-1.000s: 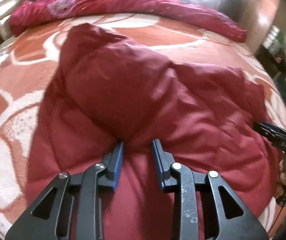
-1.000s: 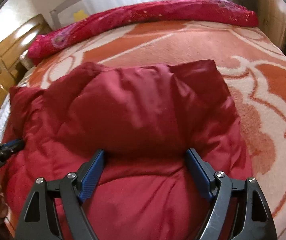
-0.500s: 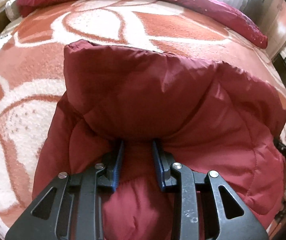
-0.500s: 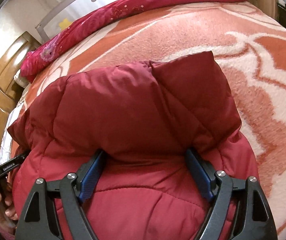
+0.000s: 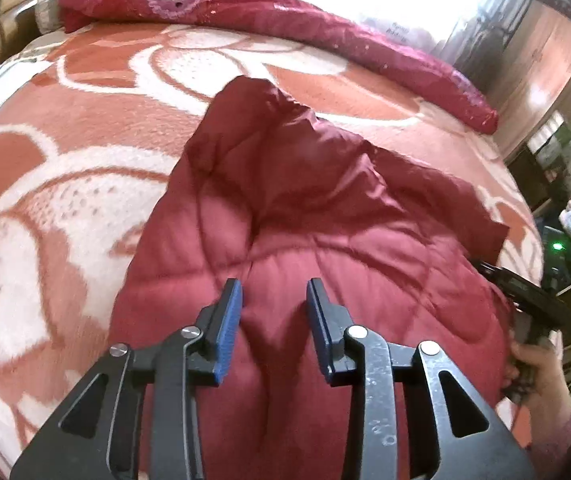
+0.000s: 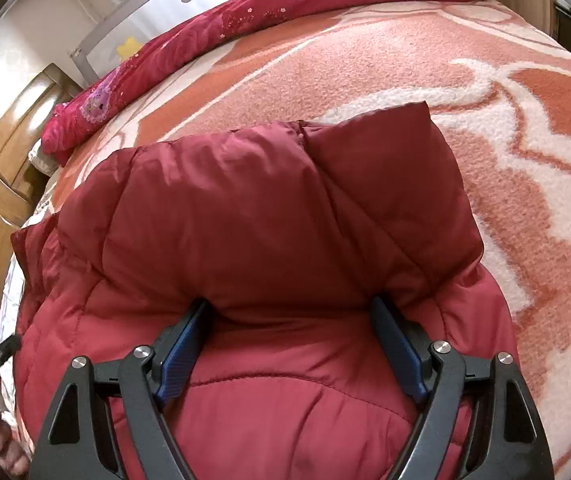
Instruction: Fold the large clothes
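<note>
Jacket (image 5: 325,240) drops from left gripper (image 5: 273,304), jaws just opening, narrow and empty; right gripper (image 6: 291,320) grips its fold wide, near the bed's (image 6: 405,60) front edge: 1 fold laid.

Daylight floods in from the top of both frames, blown out there; fisheye edges curve and darken; left view slightly motion-blurred.

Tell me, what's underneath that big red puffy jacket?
The red jacket lies on an orange-and-white patterned blanket, which shows all around it. Whatever lies directly beneath the jacket is covered.
</note>
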`<state>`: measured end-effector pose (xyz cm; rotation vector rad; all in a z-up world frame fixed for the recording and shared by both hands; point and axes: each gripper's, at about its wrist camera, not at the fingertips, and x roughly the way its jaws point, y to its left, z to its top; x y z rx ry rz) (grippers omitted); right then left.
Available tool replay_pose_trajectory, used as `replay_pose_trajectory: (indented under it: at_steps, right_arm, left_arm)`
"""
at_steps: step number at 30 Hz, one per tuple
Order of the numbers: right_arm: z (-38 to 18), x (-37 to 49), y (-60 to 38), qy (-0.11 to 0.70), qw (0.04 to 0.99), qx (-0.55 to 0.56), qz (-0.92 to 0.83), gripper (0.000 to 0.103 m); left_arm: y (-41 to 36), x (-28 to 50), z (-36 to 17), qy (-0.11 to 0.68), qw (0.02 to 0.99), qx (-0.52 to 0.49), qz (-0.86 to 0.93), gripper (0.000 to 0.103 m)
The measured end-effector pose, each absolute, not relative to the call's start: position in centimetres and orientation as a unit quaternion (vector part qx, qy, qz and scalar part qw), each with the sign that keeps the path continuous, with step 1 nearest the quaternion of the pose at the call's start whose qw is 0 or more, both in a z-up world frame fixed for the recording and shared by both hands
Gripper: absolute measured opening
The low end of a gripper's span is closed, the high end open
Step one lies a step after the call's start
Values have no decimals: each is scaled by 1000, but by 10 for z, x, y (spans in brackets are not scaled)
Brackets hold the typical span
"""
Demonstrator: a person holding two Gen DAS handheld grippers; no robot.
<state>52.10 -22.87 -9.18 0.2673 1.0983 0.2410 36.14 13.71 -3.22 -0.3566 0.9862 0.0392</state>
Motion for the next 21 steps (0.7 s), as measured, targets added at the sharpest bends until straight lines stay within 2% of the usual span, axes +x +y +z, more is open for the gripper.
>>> replay_pose_trajectory:
  at_steps: [5,7,9,11,14,15,21]
  right_arm:
    - [-81,515,-229,509,843,127,119,84]
    - [-69,506,-232,500,847,135,120,84]
    - [-61,498,-235,492,850,141,123,84]
    - [-39,471,-244,465,861,150,145,86]
    - [-25,445,-256,445,873,137,148,95]
    - [-22,439,-261,441,876,132,146,96]
    - [-22,418,-296,437,878,143,131,97]
  left_arm:
    - [148,337,-28,464,866,-186,20,31]
    - [155,332,-25,460,869,-180,28,36]
    - [164,328,-22,454,873,-175,33,57]
    - [172,323,-20,447,877,-171,41,67]
    - [187,322,-23,447,876,-180,33,75]
    - [190,322,-26,448,875,-182,27,77]
    - [206,330,-50,470,857,-210,0,78]
